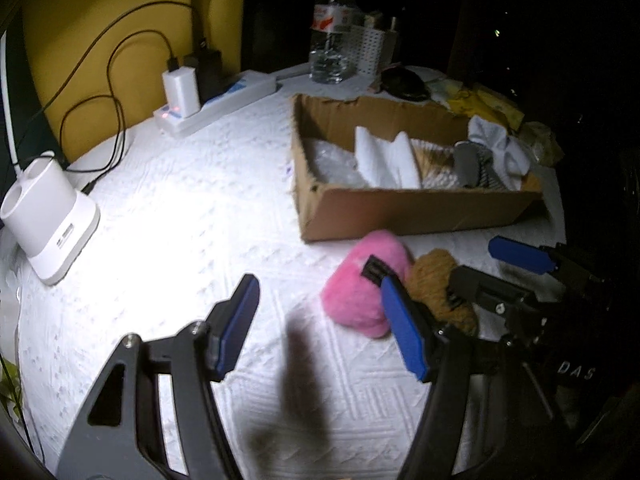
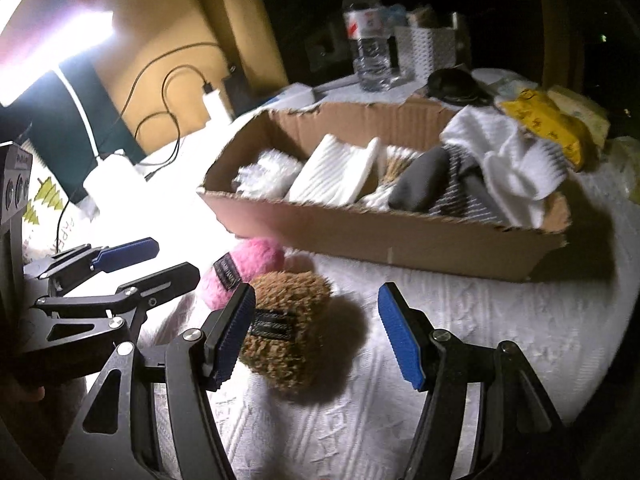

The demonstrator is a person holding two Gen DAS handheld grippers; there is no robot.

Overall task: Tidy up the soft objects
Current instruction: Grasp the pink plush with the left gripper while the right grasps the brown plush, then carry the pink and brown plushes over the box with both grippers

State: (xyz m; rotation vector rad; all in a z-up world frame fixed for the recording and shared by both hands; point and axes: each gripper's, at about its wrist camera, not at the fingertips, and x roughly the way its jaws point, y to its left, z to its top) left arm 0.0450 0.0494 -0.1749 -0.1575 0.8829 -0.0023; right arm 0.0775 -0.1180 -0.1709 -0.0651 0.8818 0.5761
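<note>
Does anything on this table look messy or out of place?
Two things. The pink fluffy item and the brown fluffy item lie on the tablecloth outside the cardboard box that holds the other soft things. A white cloth also spills over the box's rim.

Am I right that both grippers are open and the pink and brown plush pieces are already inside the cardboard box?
Not quite. Both grippers are open, but the pink plush and brown plush lie on the white cloth in front of the cardboard box, as the right wrist view shows.
</note>
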